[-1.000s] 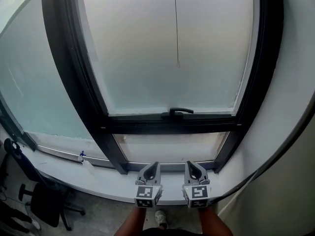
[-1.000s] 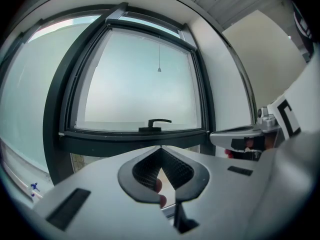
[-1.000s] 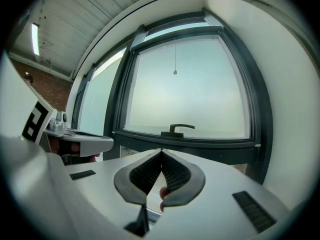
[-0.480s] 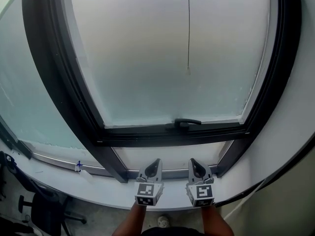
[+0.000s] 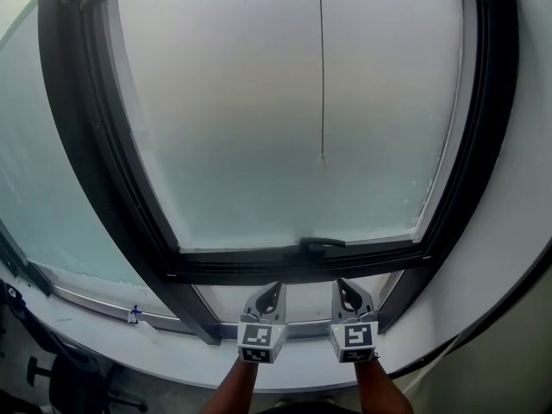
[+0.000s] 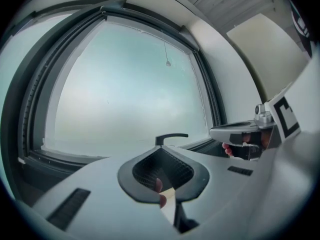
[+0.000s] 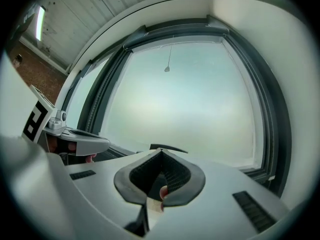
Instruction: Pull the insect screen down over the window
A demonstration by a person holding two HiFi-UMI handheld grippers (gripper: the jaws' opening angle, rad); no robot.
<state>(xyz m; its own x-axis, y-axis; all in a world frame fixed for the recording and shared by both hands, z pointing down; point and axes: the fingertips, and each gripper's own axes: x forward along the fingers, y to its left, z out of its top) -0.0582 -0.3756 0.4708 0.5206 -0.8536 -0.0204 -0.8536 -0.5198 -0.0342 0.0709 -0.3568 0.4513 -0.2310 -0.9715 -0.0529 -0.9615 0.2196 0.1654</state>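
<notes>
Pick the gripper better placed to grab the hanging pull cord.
Right, marginally. The pull cord hangs closer to in line above the right gripper than the left gripper. Both are shut, empty and well below its end.

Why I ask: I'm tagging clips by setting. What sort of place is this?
Likely an office, indoors: a large dark-framed window with a pull cord, a white sill, and a swivel chair below.

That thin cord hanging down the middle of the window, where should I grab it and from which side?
Grip the cord just above the small knob at its lower end, coming in from the room side, one jaw either side. It hangs straight and seemingly free in front of the pane, and the knob should likely keep the thin line from slipping.
</notes>
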